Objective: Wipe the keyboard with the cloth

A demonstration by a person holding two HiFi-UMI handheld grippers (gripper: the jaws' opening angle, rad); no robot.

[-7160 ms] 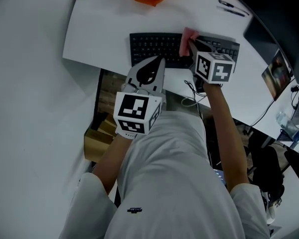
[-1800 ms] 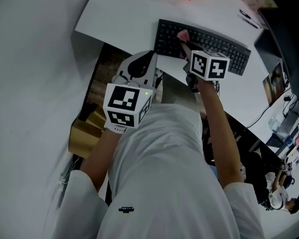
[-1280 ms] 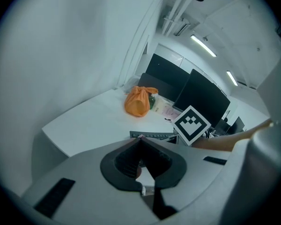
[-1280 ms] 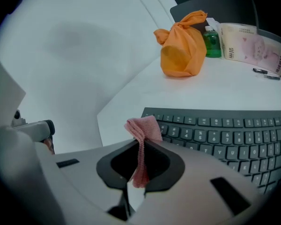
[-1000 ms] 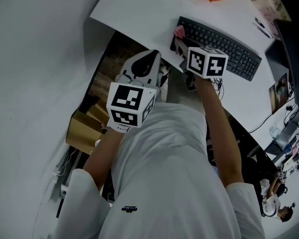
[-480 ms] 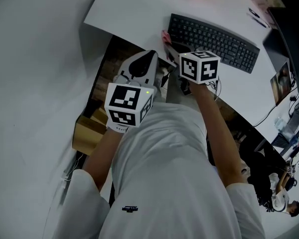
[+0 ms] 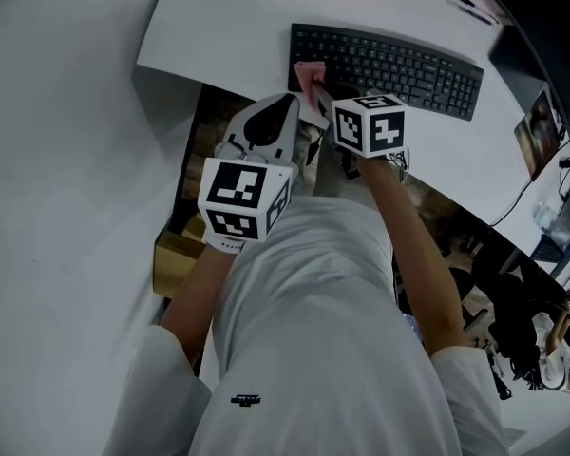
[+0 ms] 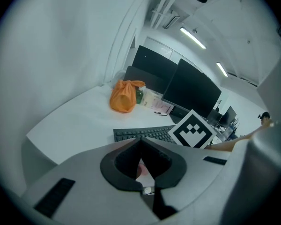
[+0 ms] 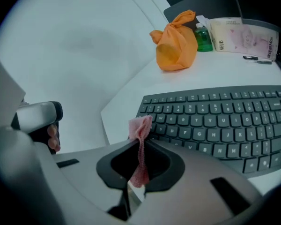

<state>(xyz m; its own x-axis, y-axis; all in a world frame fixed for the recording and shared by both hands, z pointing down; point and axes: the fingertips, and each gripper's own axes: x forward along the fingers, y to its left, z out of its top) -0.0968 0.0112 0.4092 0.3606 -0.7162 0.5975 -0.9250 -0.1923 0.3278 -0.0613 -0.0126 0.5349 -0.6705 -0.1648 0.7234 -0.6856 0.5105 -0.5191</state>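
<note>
Right tool [image 9: 139,143] clamped on pink cloth [image 9: 141,126] at left end of keyboard [image 9: 215,116]; left tool [image 8: 140,139] jaws together, empty.

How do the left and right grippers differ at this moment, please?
The right gripper has its fingers clamped on the pink cloth, while the left gripper has its fingers closed on nothing. The right gripper reaches the left end of the keyboard, while the left gripper hangs back by the desk's edge, short of the keyboard. Both are shut, and both carry a marker cube.
</note>
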